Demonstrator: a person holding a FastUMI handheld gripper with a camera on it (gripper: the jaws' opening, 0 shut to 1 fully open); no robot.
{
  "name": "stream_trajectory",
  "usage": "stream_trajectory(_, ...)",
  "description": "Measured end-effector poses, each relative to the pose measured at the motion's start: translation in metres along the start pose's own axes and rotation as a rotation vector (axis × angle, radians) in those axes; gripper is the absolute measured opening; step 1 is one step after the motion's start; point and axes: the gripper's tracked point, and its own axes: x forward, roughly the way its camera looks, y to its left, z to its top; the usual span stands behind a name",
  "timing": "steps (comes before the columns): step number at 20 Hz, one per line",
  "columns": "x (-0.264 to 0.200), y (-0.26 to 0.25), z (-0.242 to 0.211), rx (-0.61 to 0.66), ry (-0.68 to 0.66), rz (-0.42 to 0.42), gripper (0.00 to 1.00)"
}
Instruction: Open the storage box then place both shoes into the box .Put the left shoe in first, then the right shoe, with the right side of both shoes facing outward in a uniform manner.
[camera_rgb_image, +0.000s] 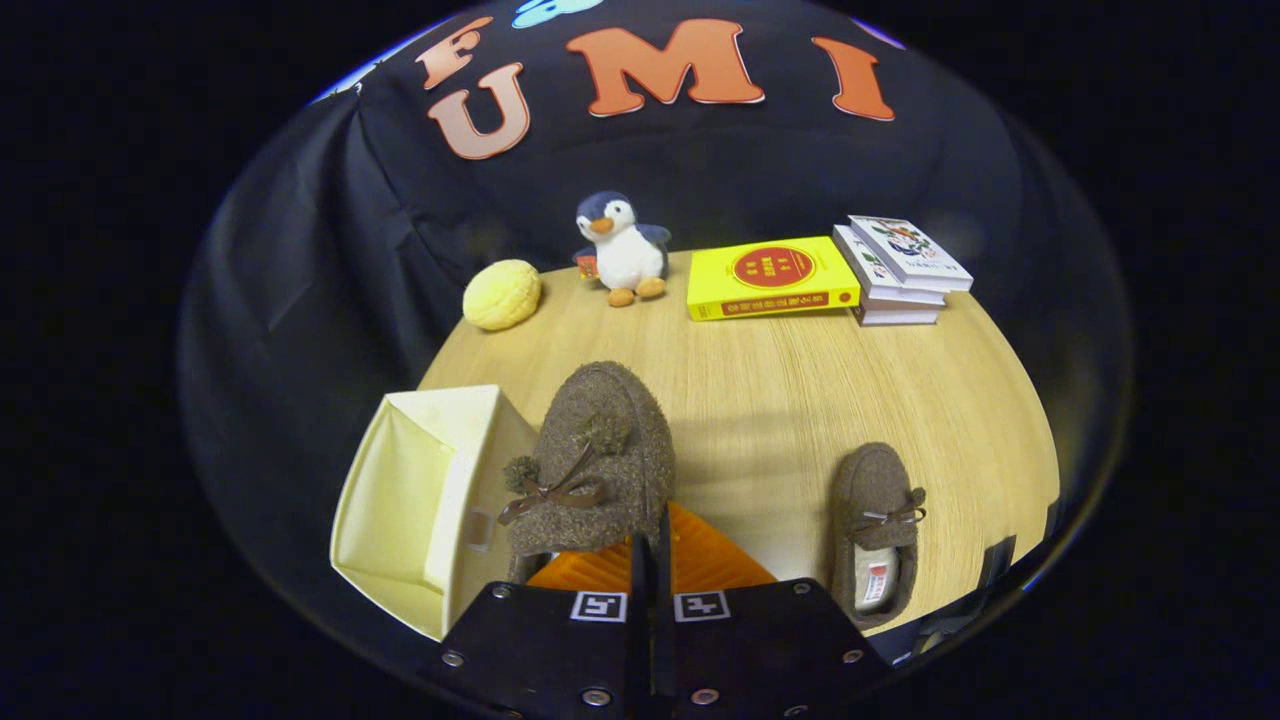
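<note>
A brown fuzzy shoe (600, 455) with a bow and pompoms hangs just ahead of my gripper (651, 535), toe pointing away. The fingers are pressed together on the rim of its heel opening, so the gripper is shut on this shoe. The cream fabric storage box (400, 500) stands open to the left of the fingers, right beside the held shoe, and I see nothing in the part of its inside that shows. A second brown shoe (878, 530) lies on the wooden table (760, 400) to the right of the fingers, toe pointing away, its pale lining showing.
Along the table's far edge sit a yellow round cushion (502, 294), a plush penguin (622, 250), a yellow book (772, 279) and a stack of books (903, 270). Bare wood lies between these and the shoes.
</note>
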Motion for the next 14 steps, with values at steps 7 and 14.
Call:
stream_trajectory(7, -0.004, 0.096, 0.009, -0.027, 0.025, 0.089, 0.03)
stream_trajectory(14, 0.047, 0.160, -0.028, -0.043, 0.143, 0.067, 0.03)
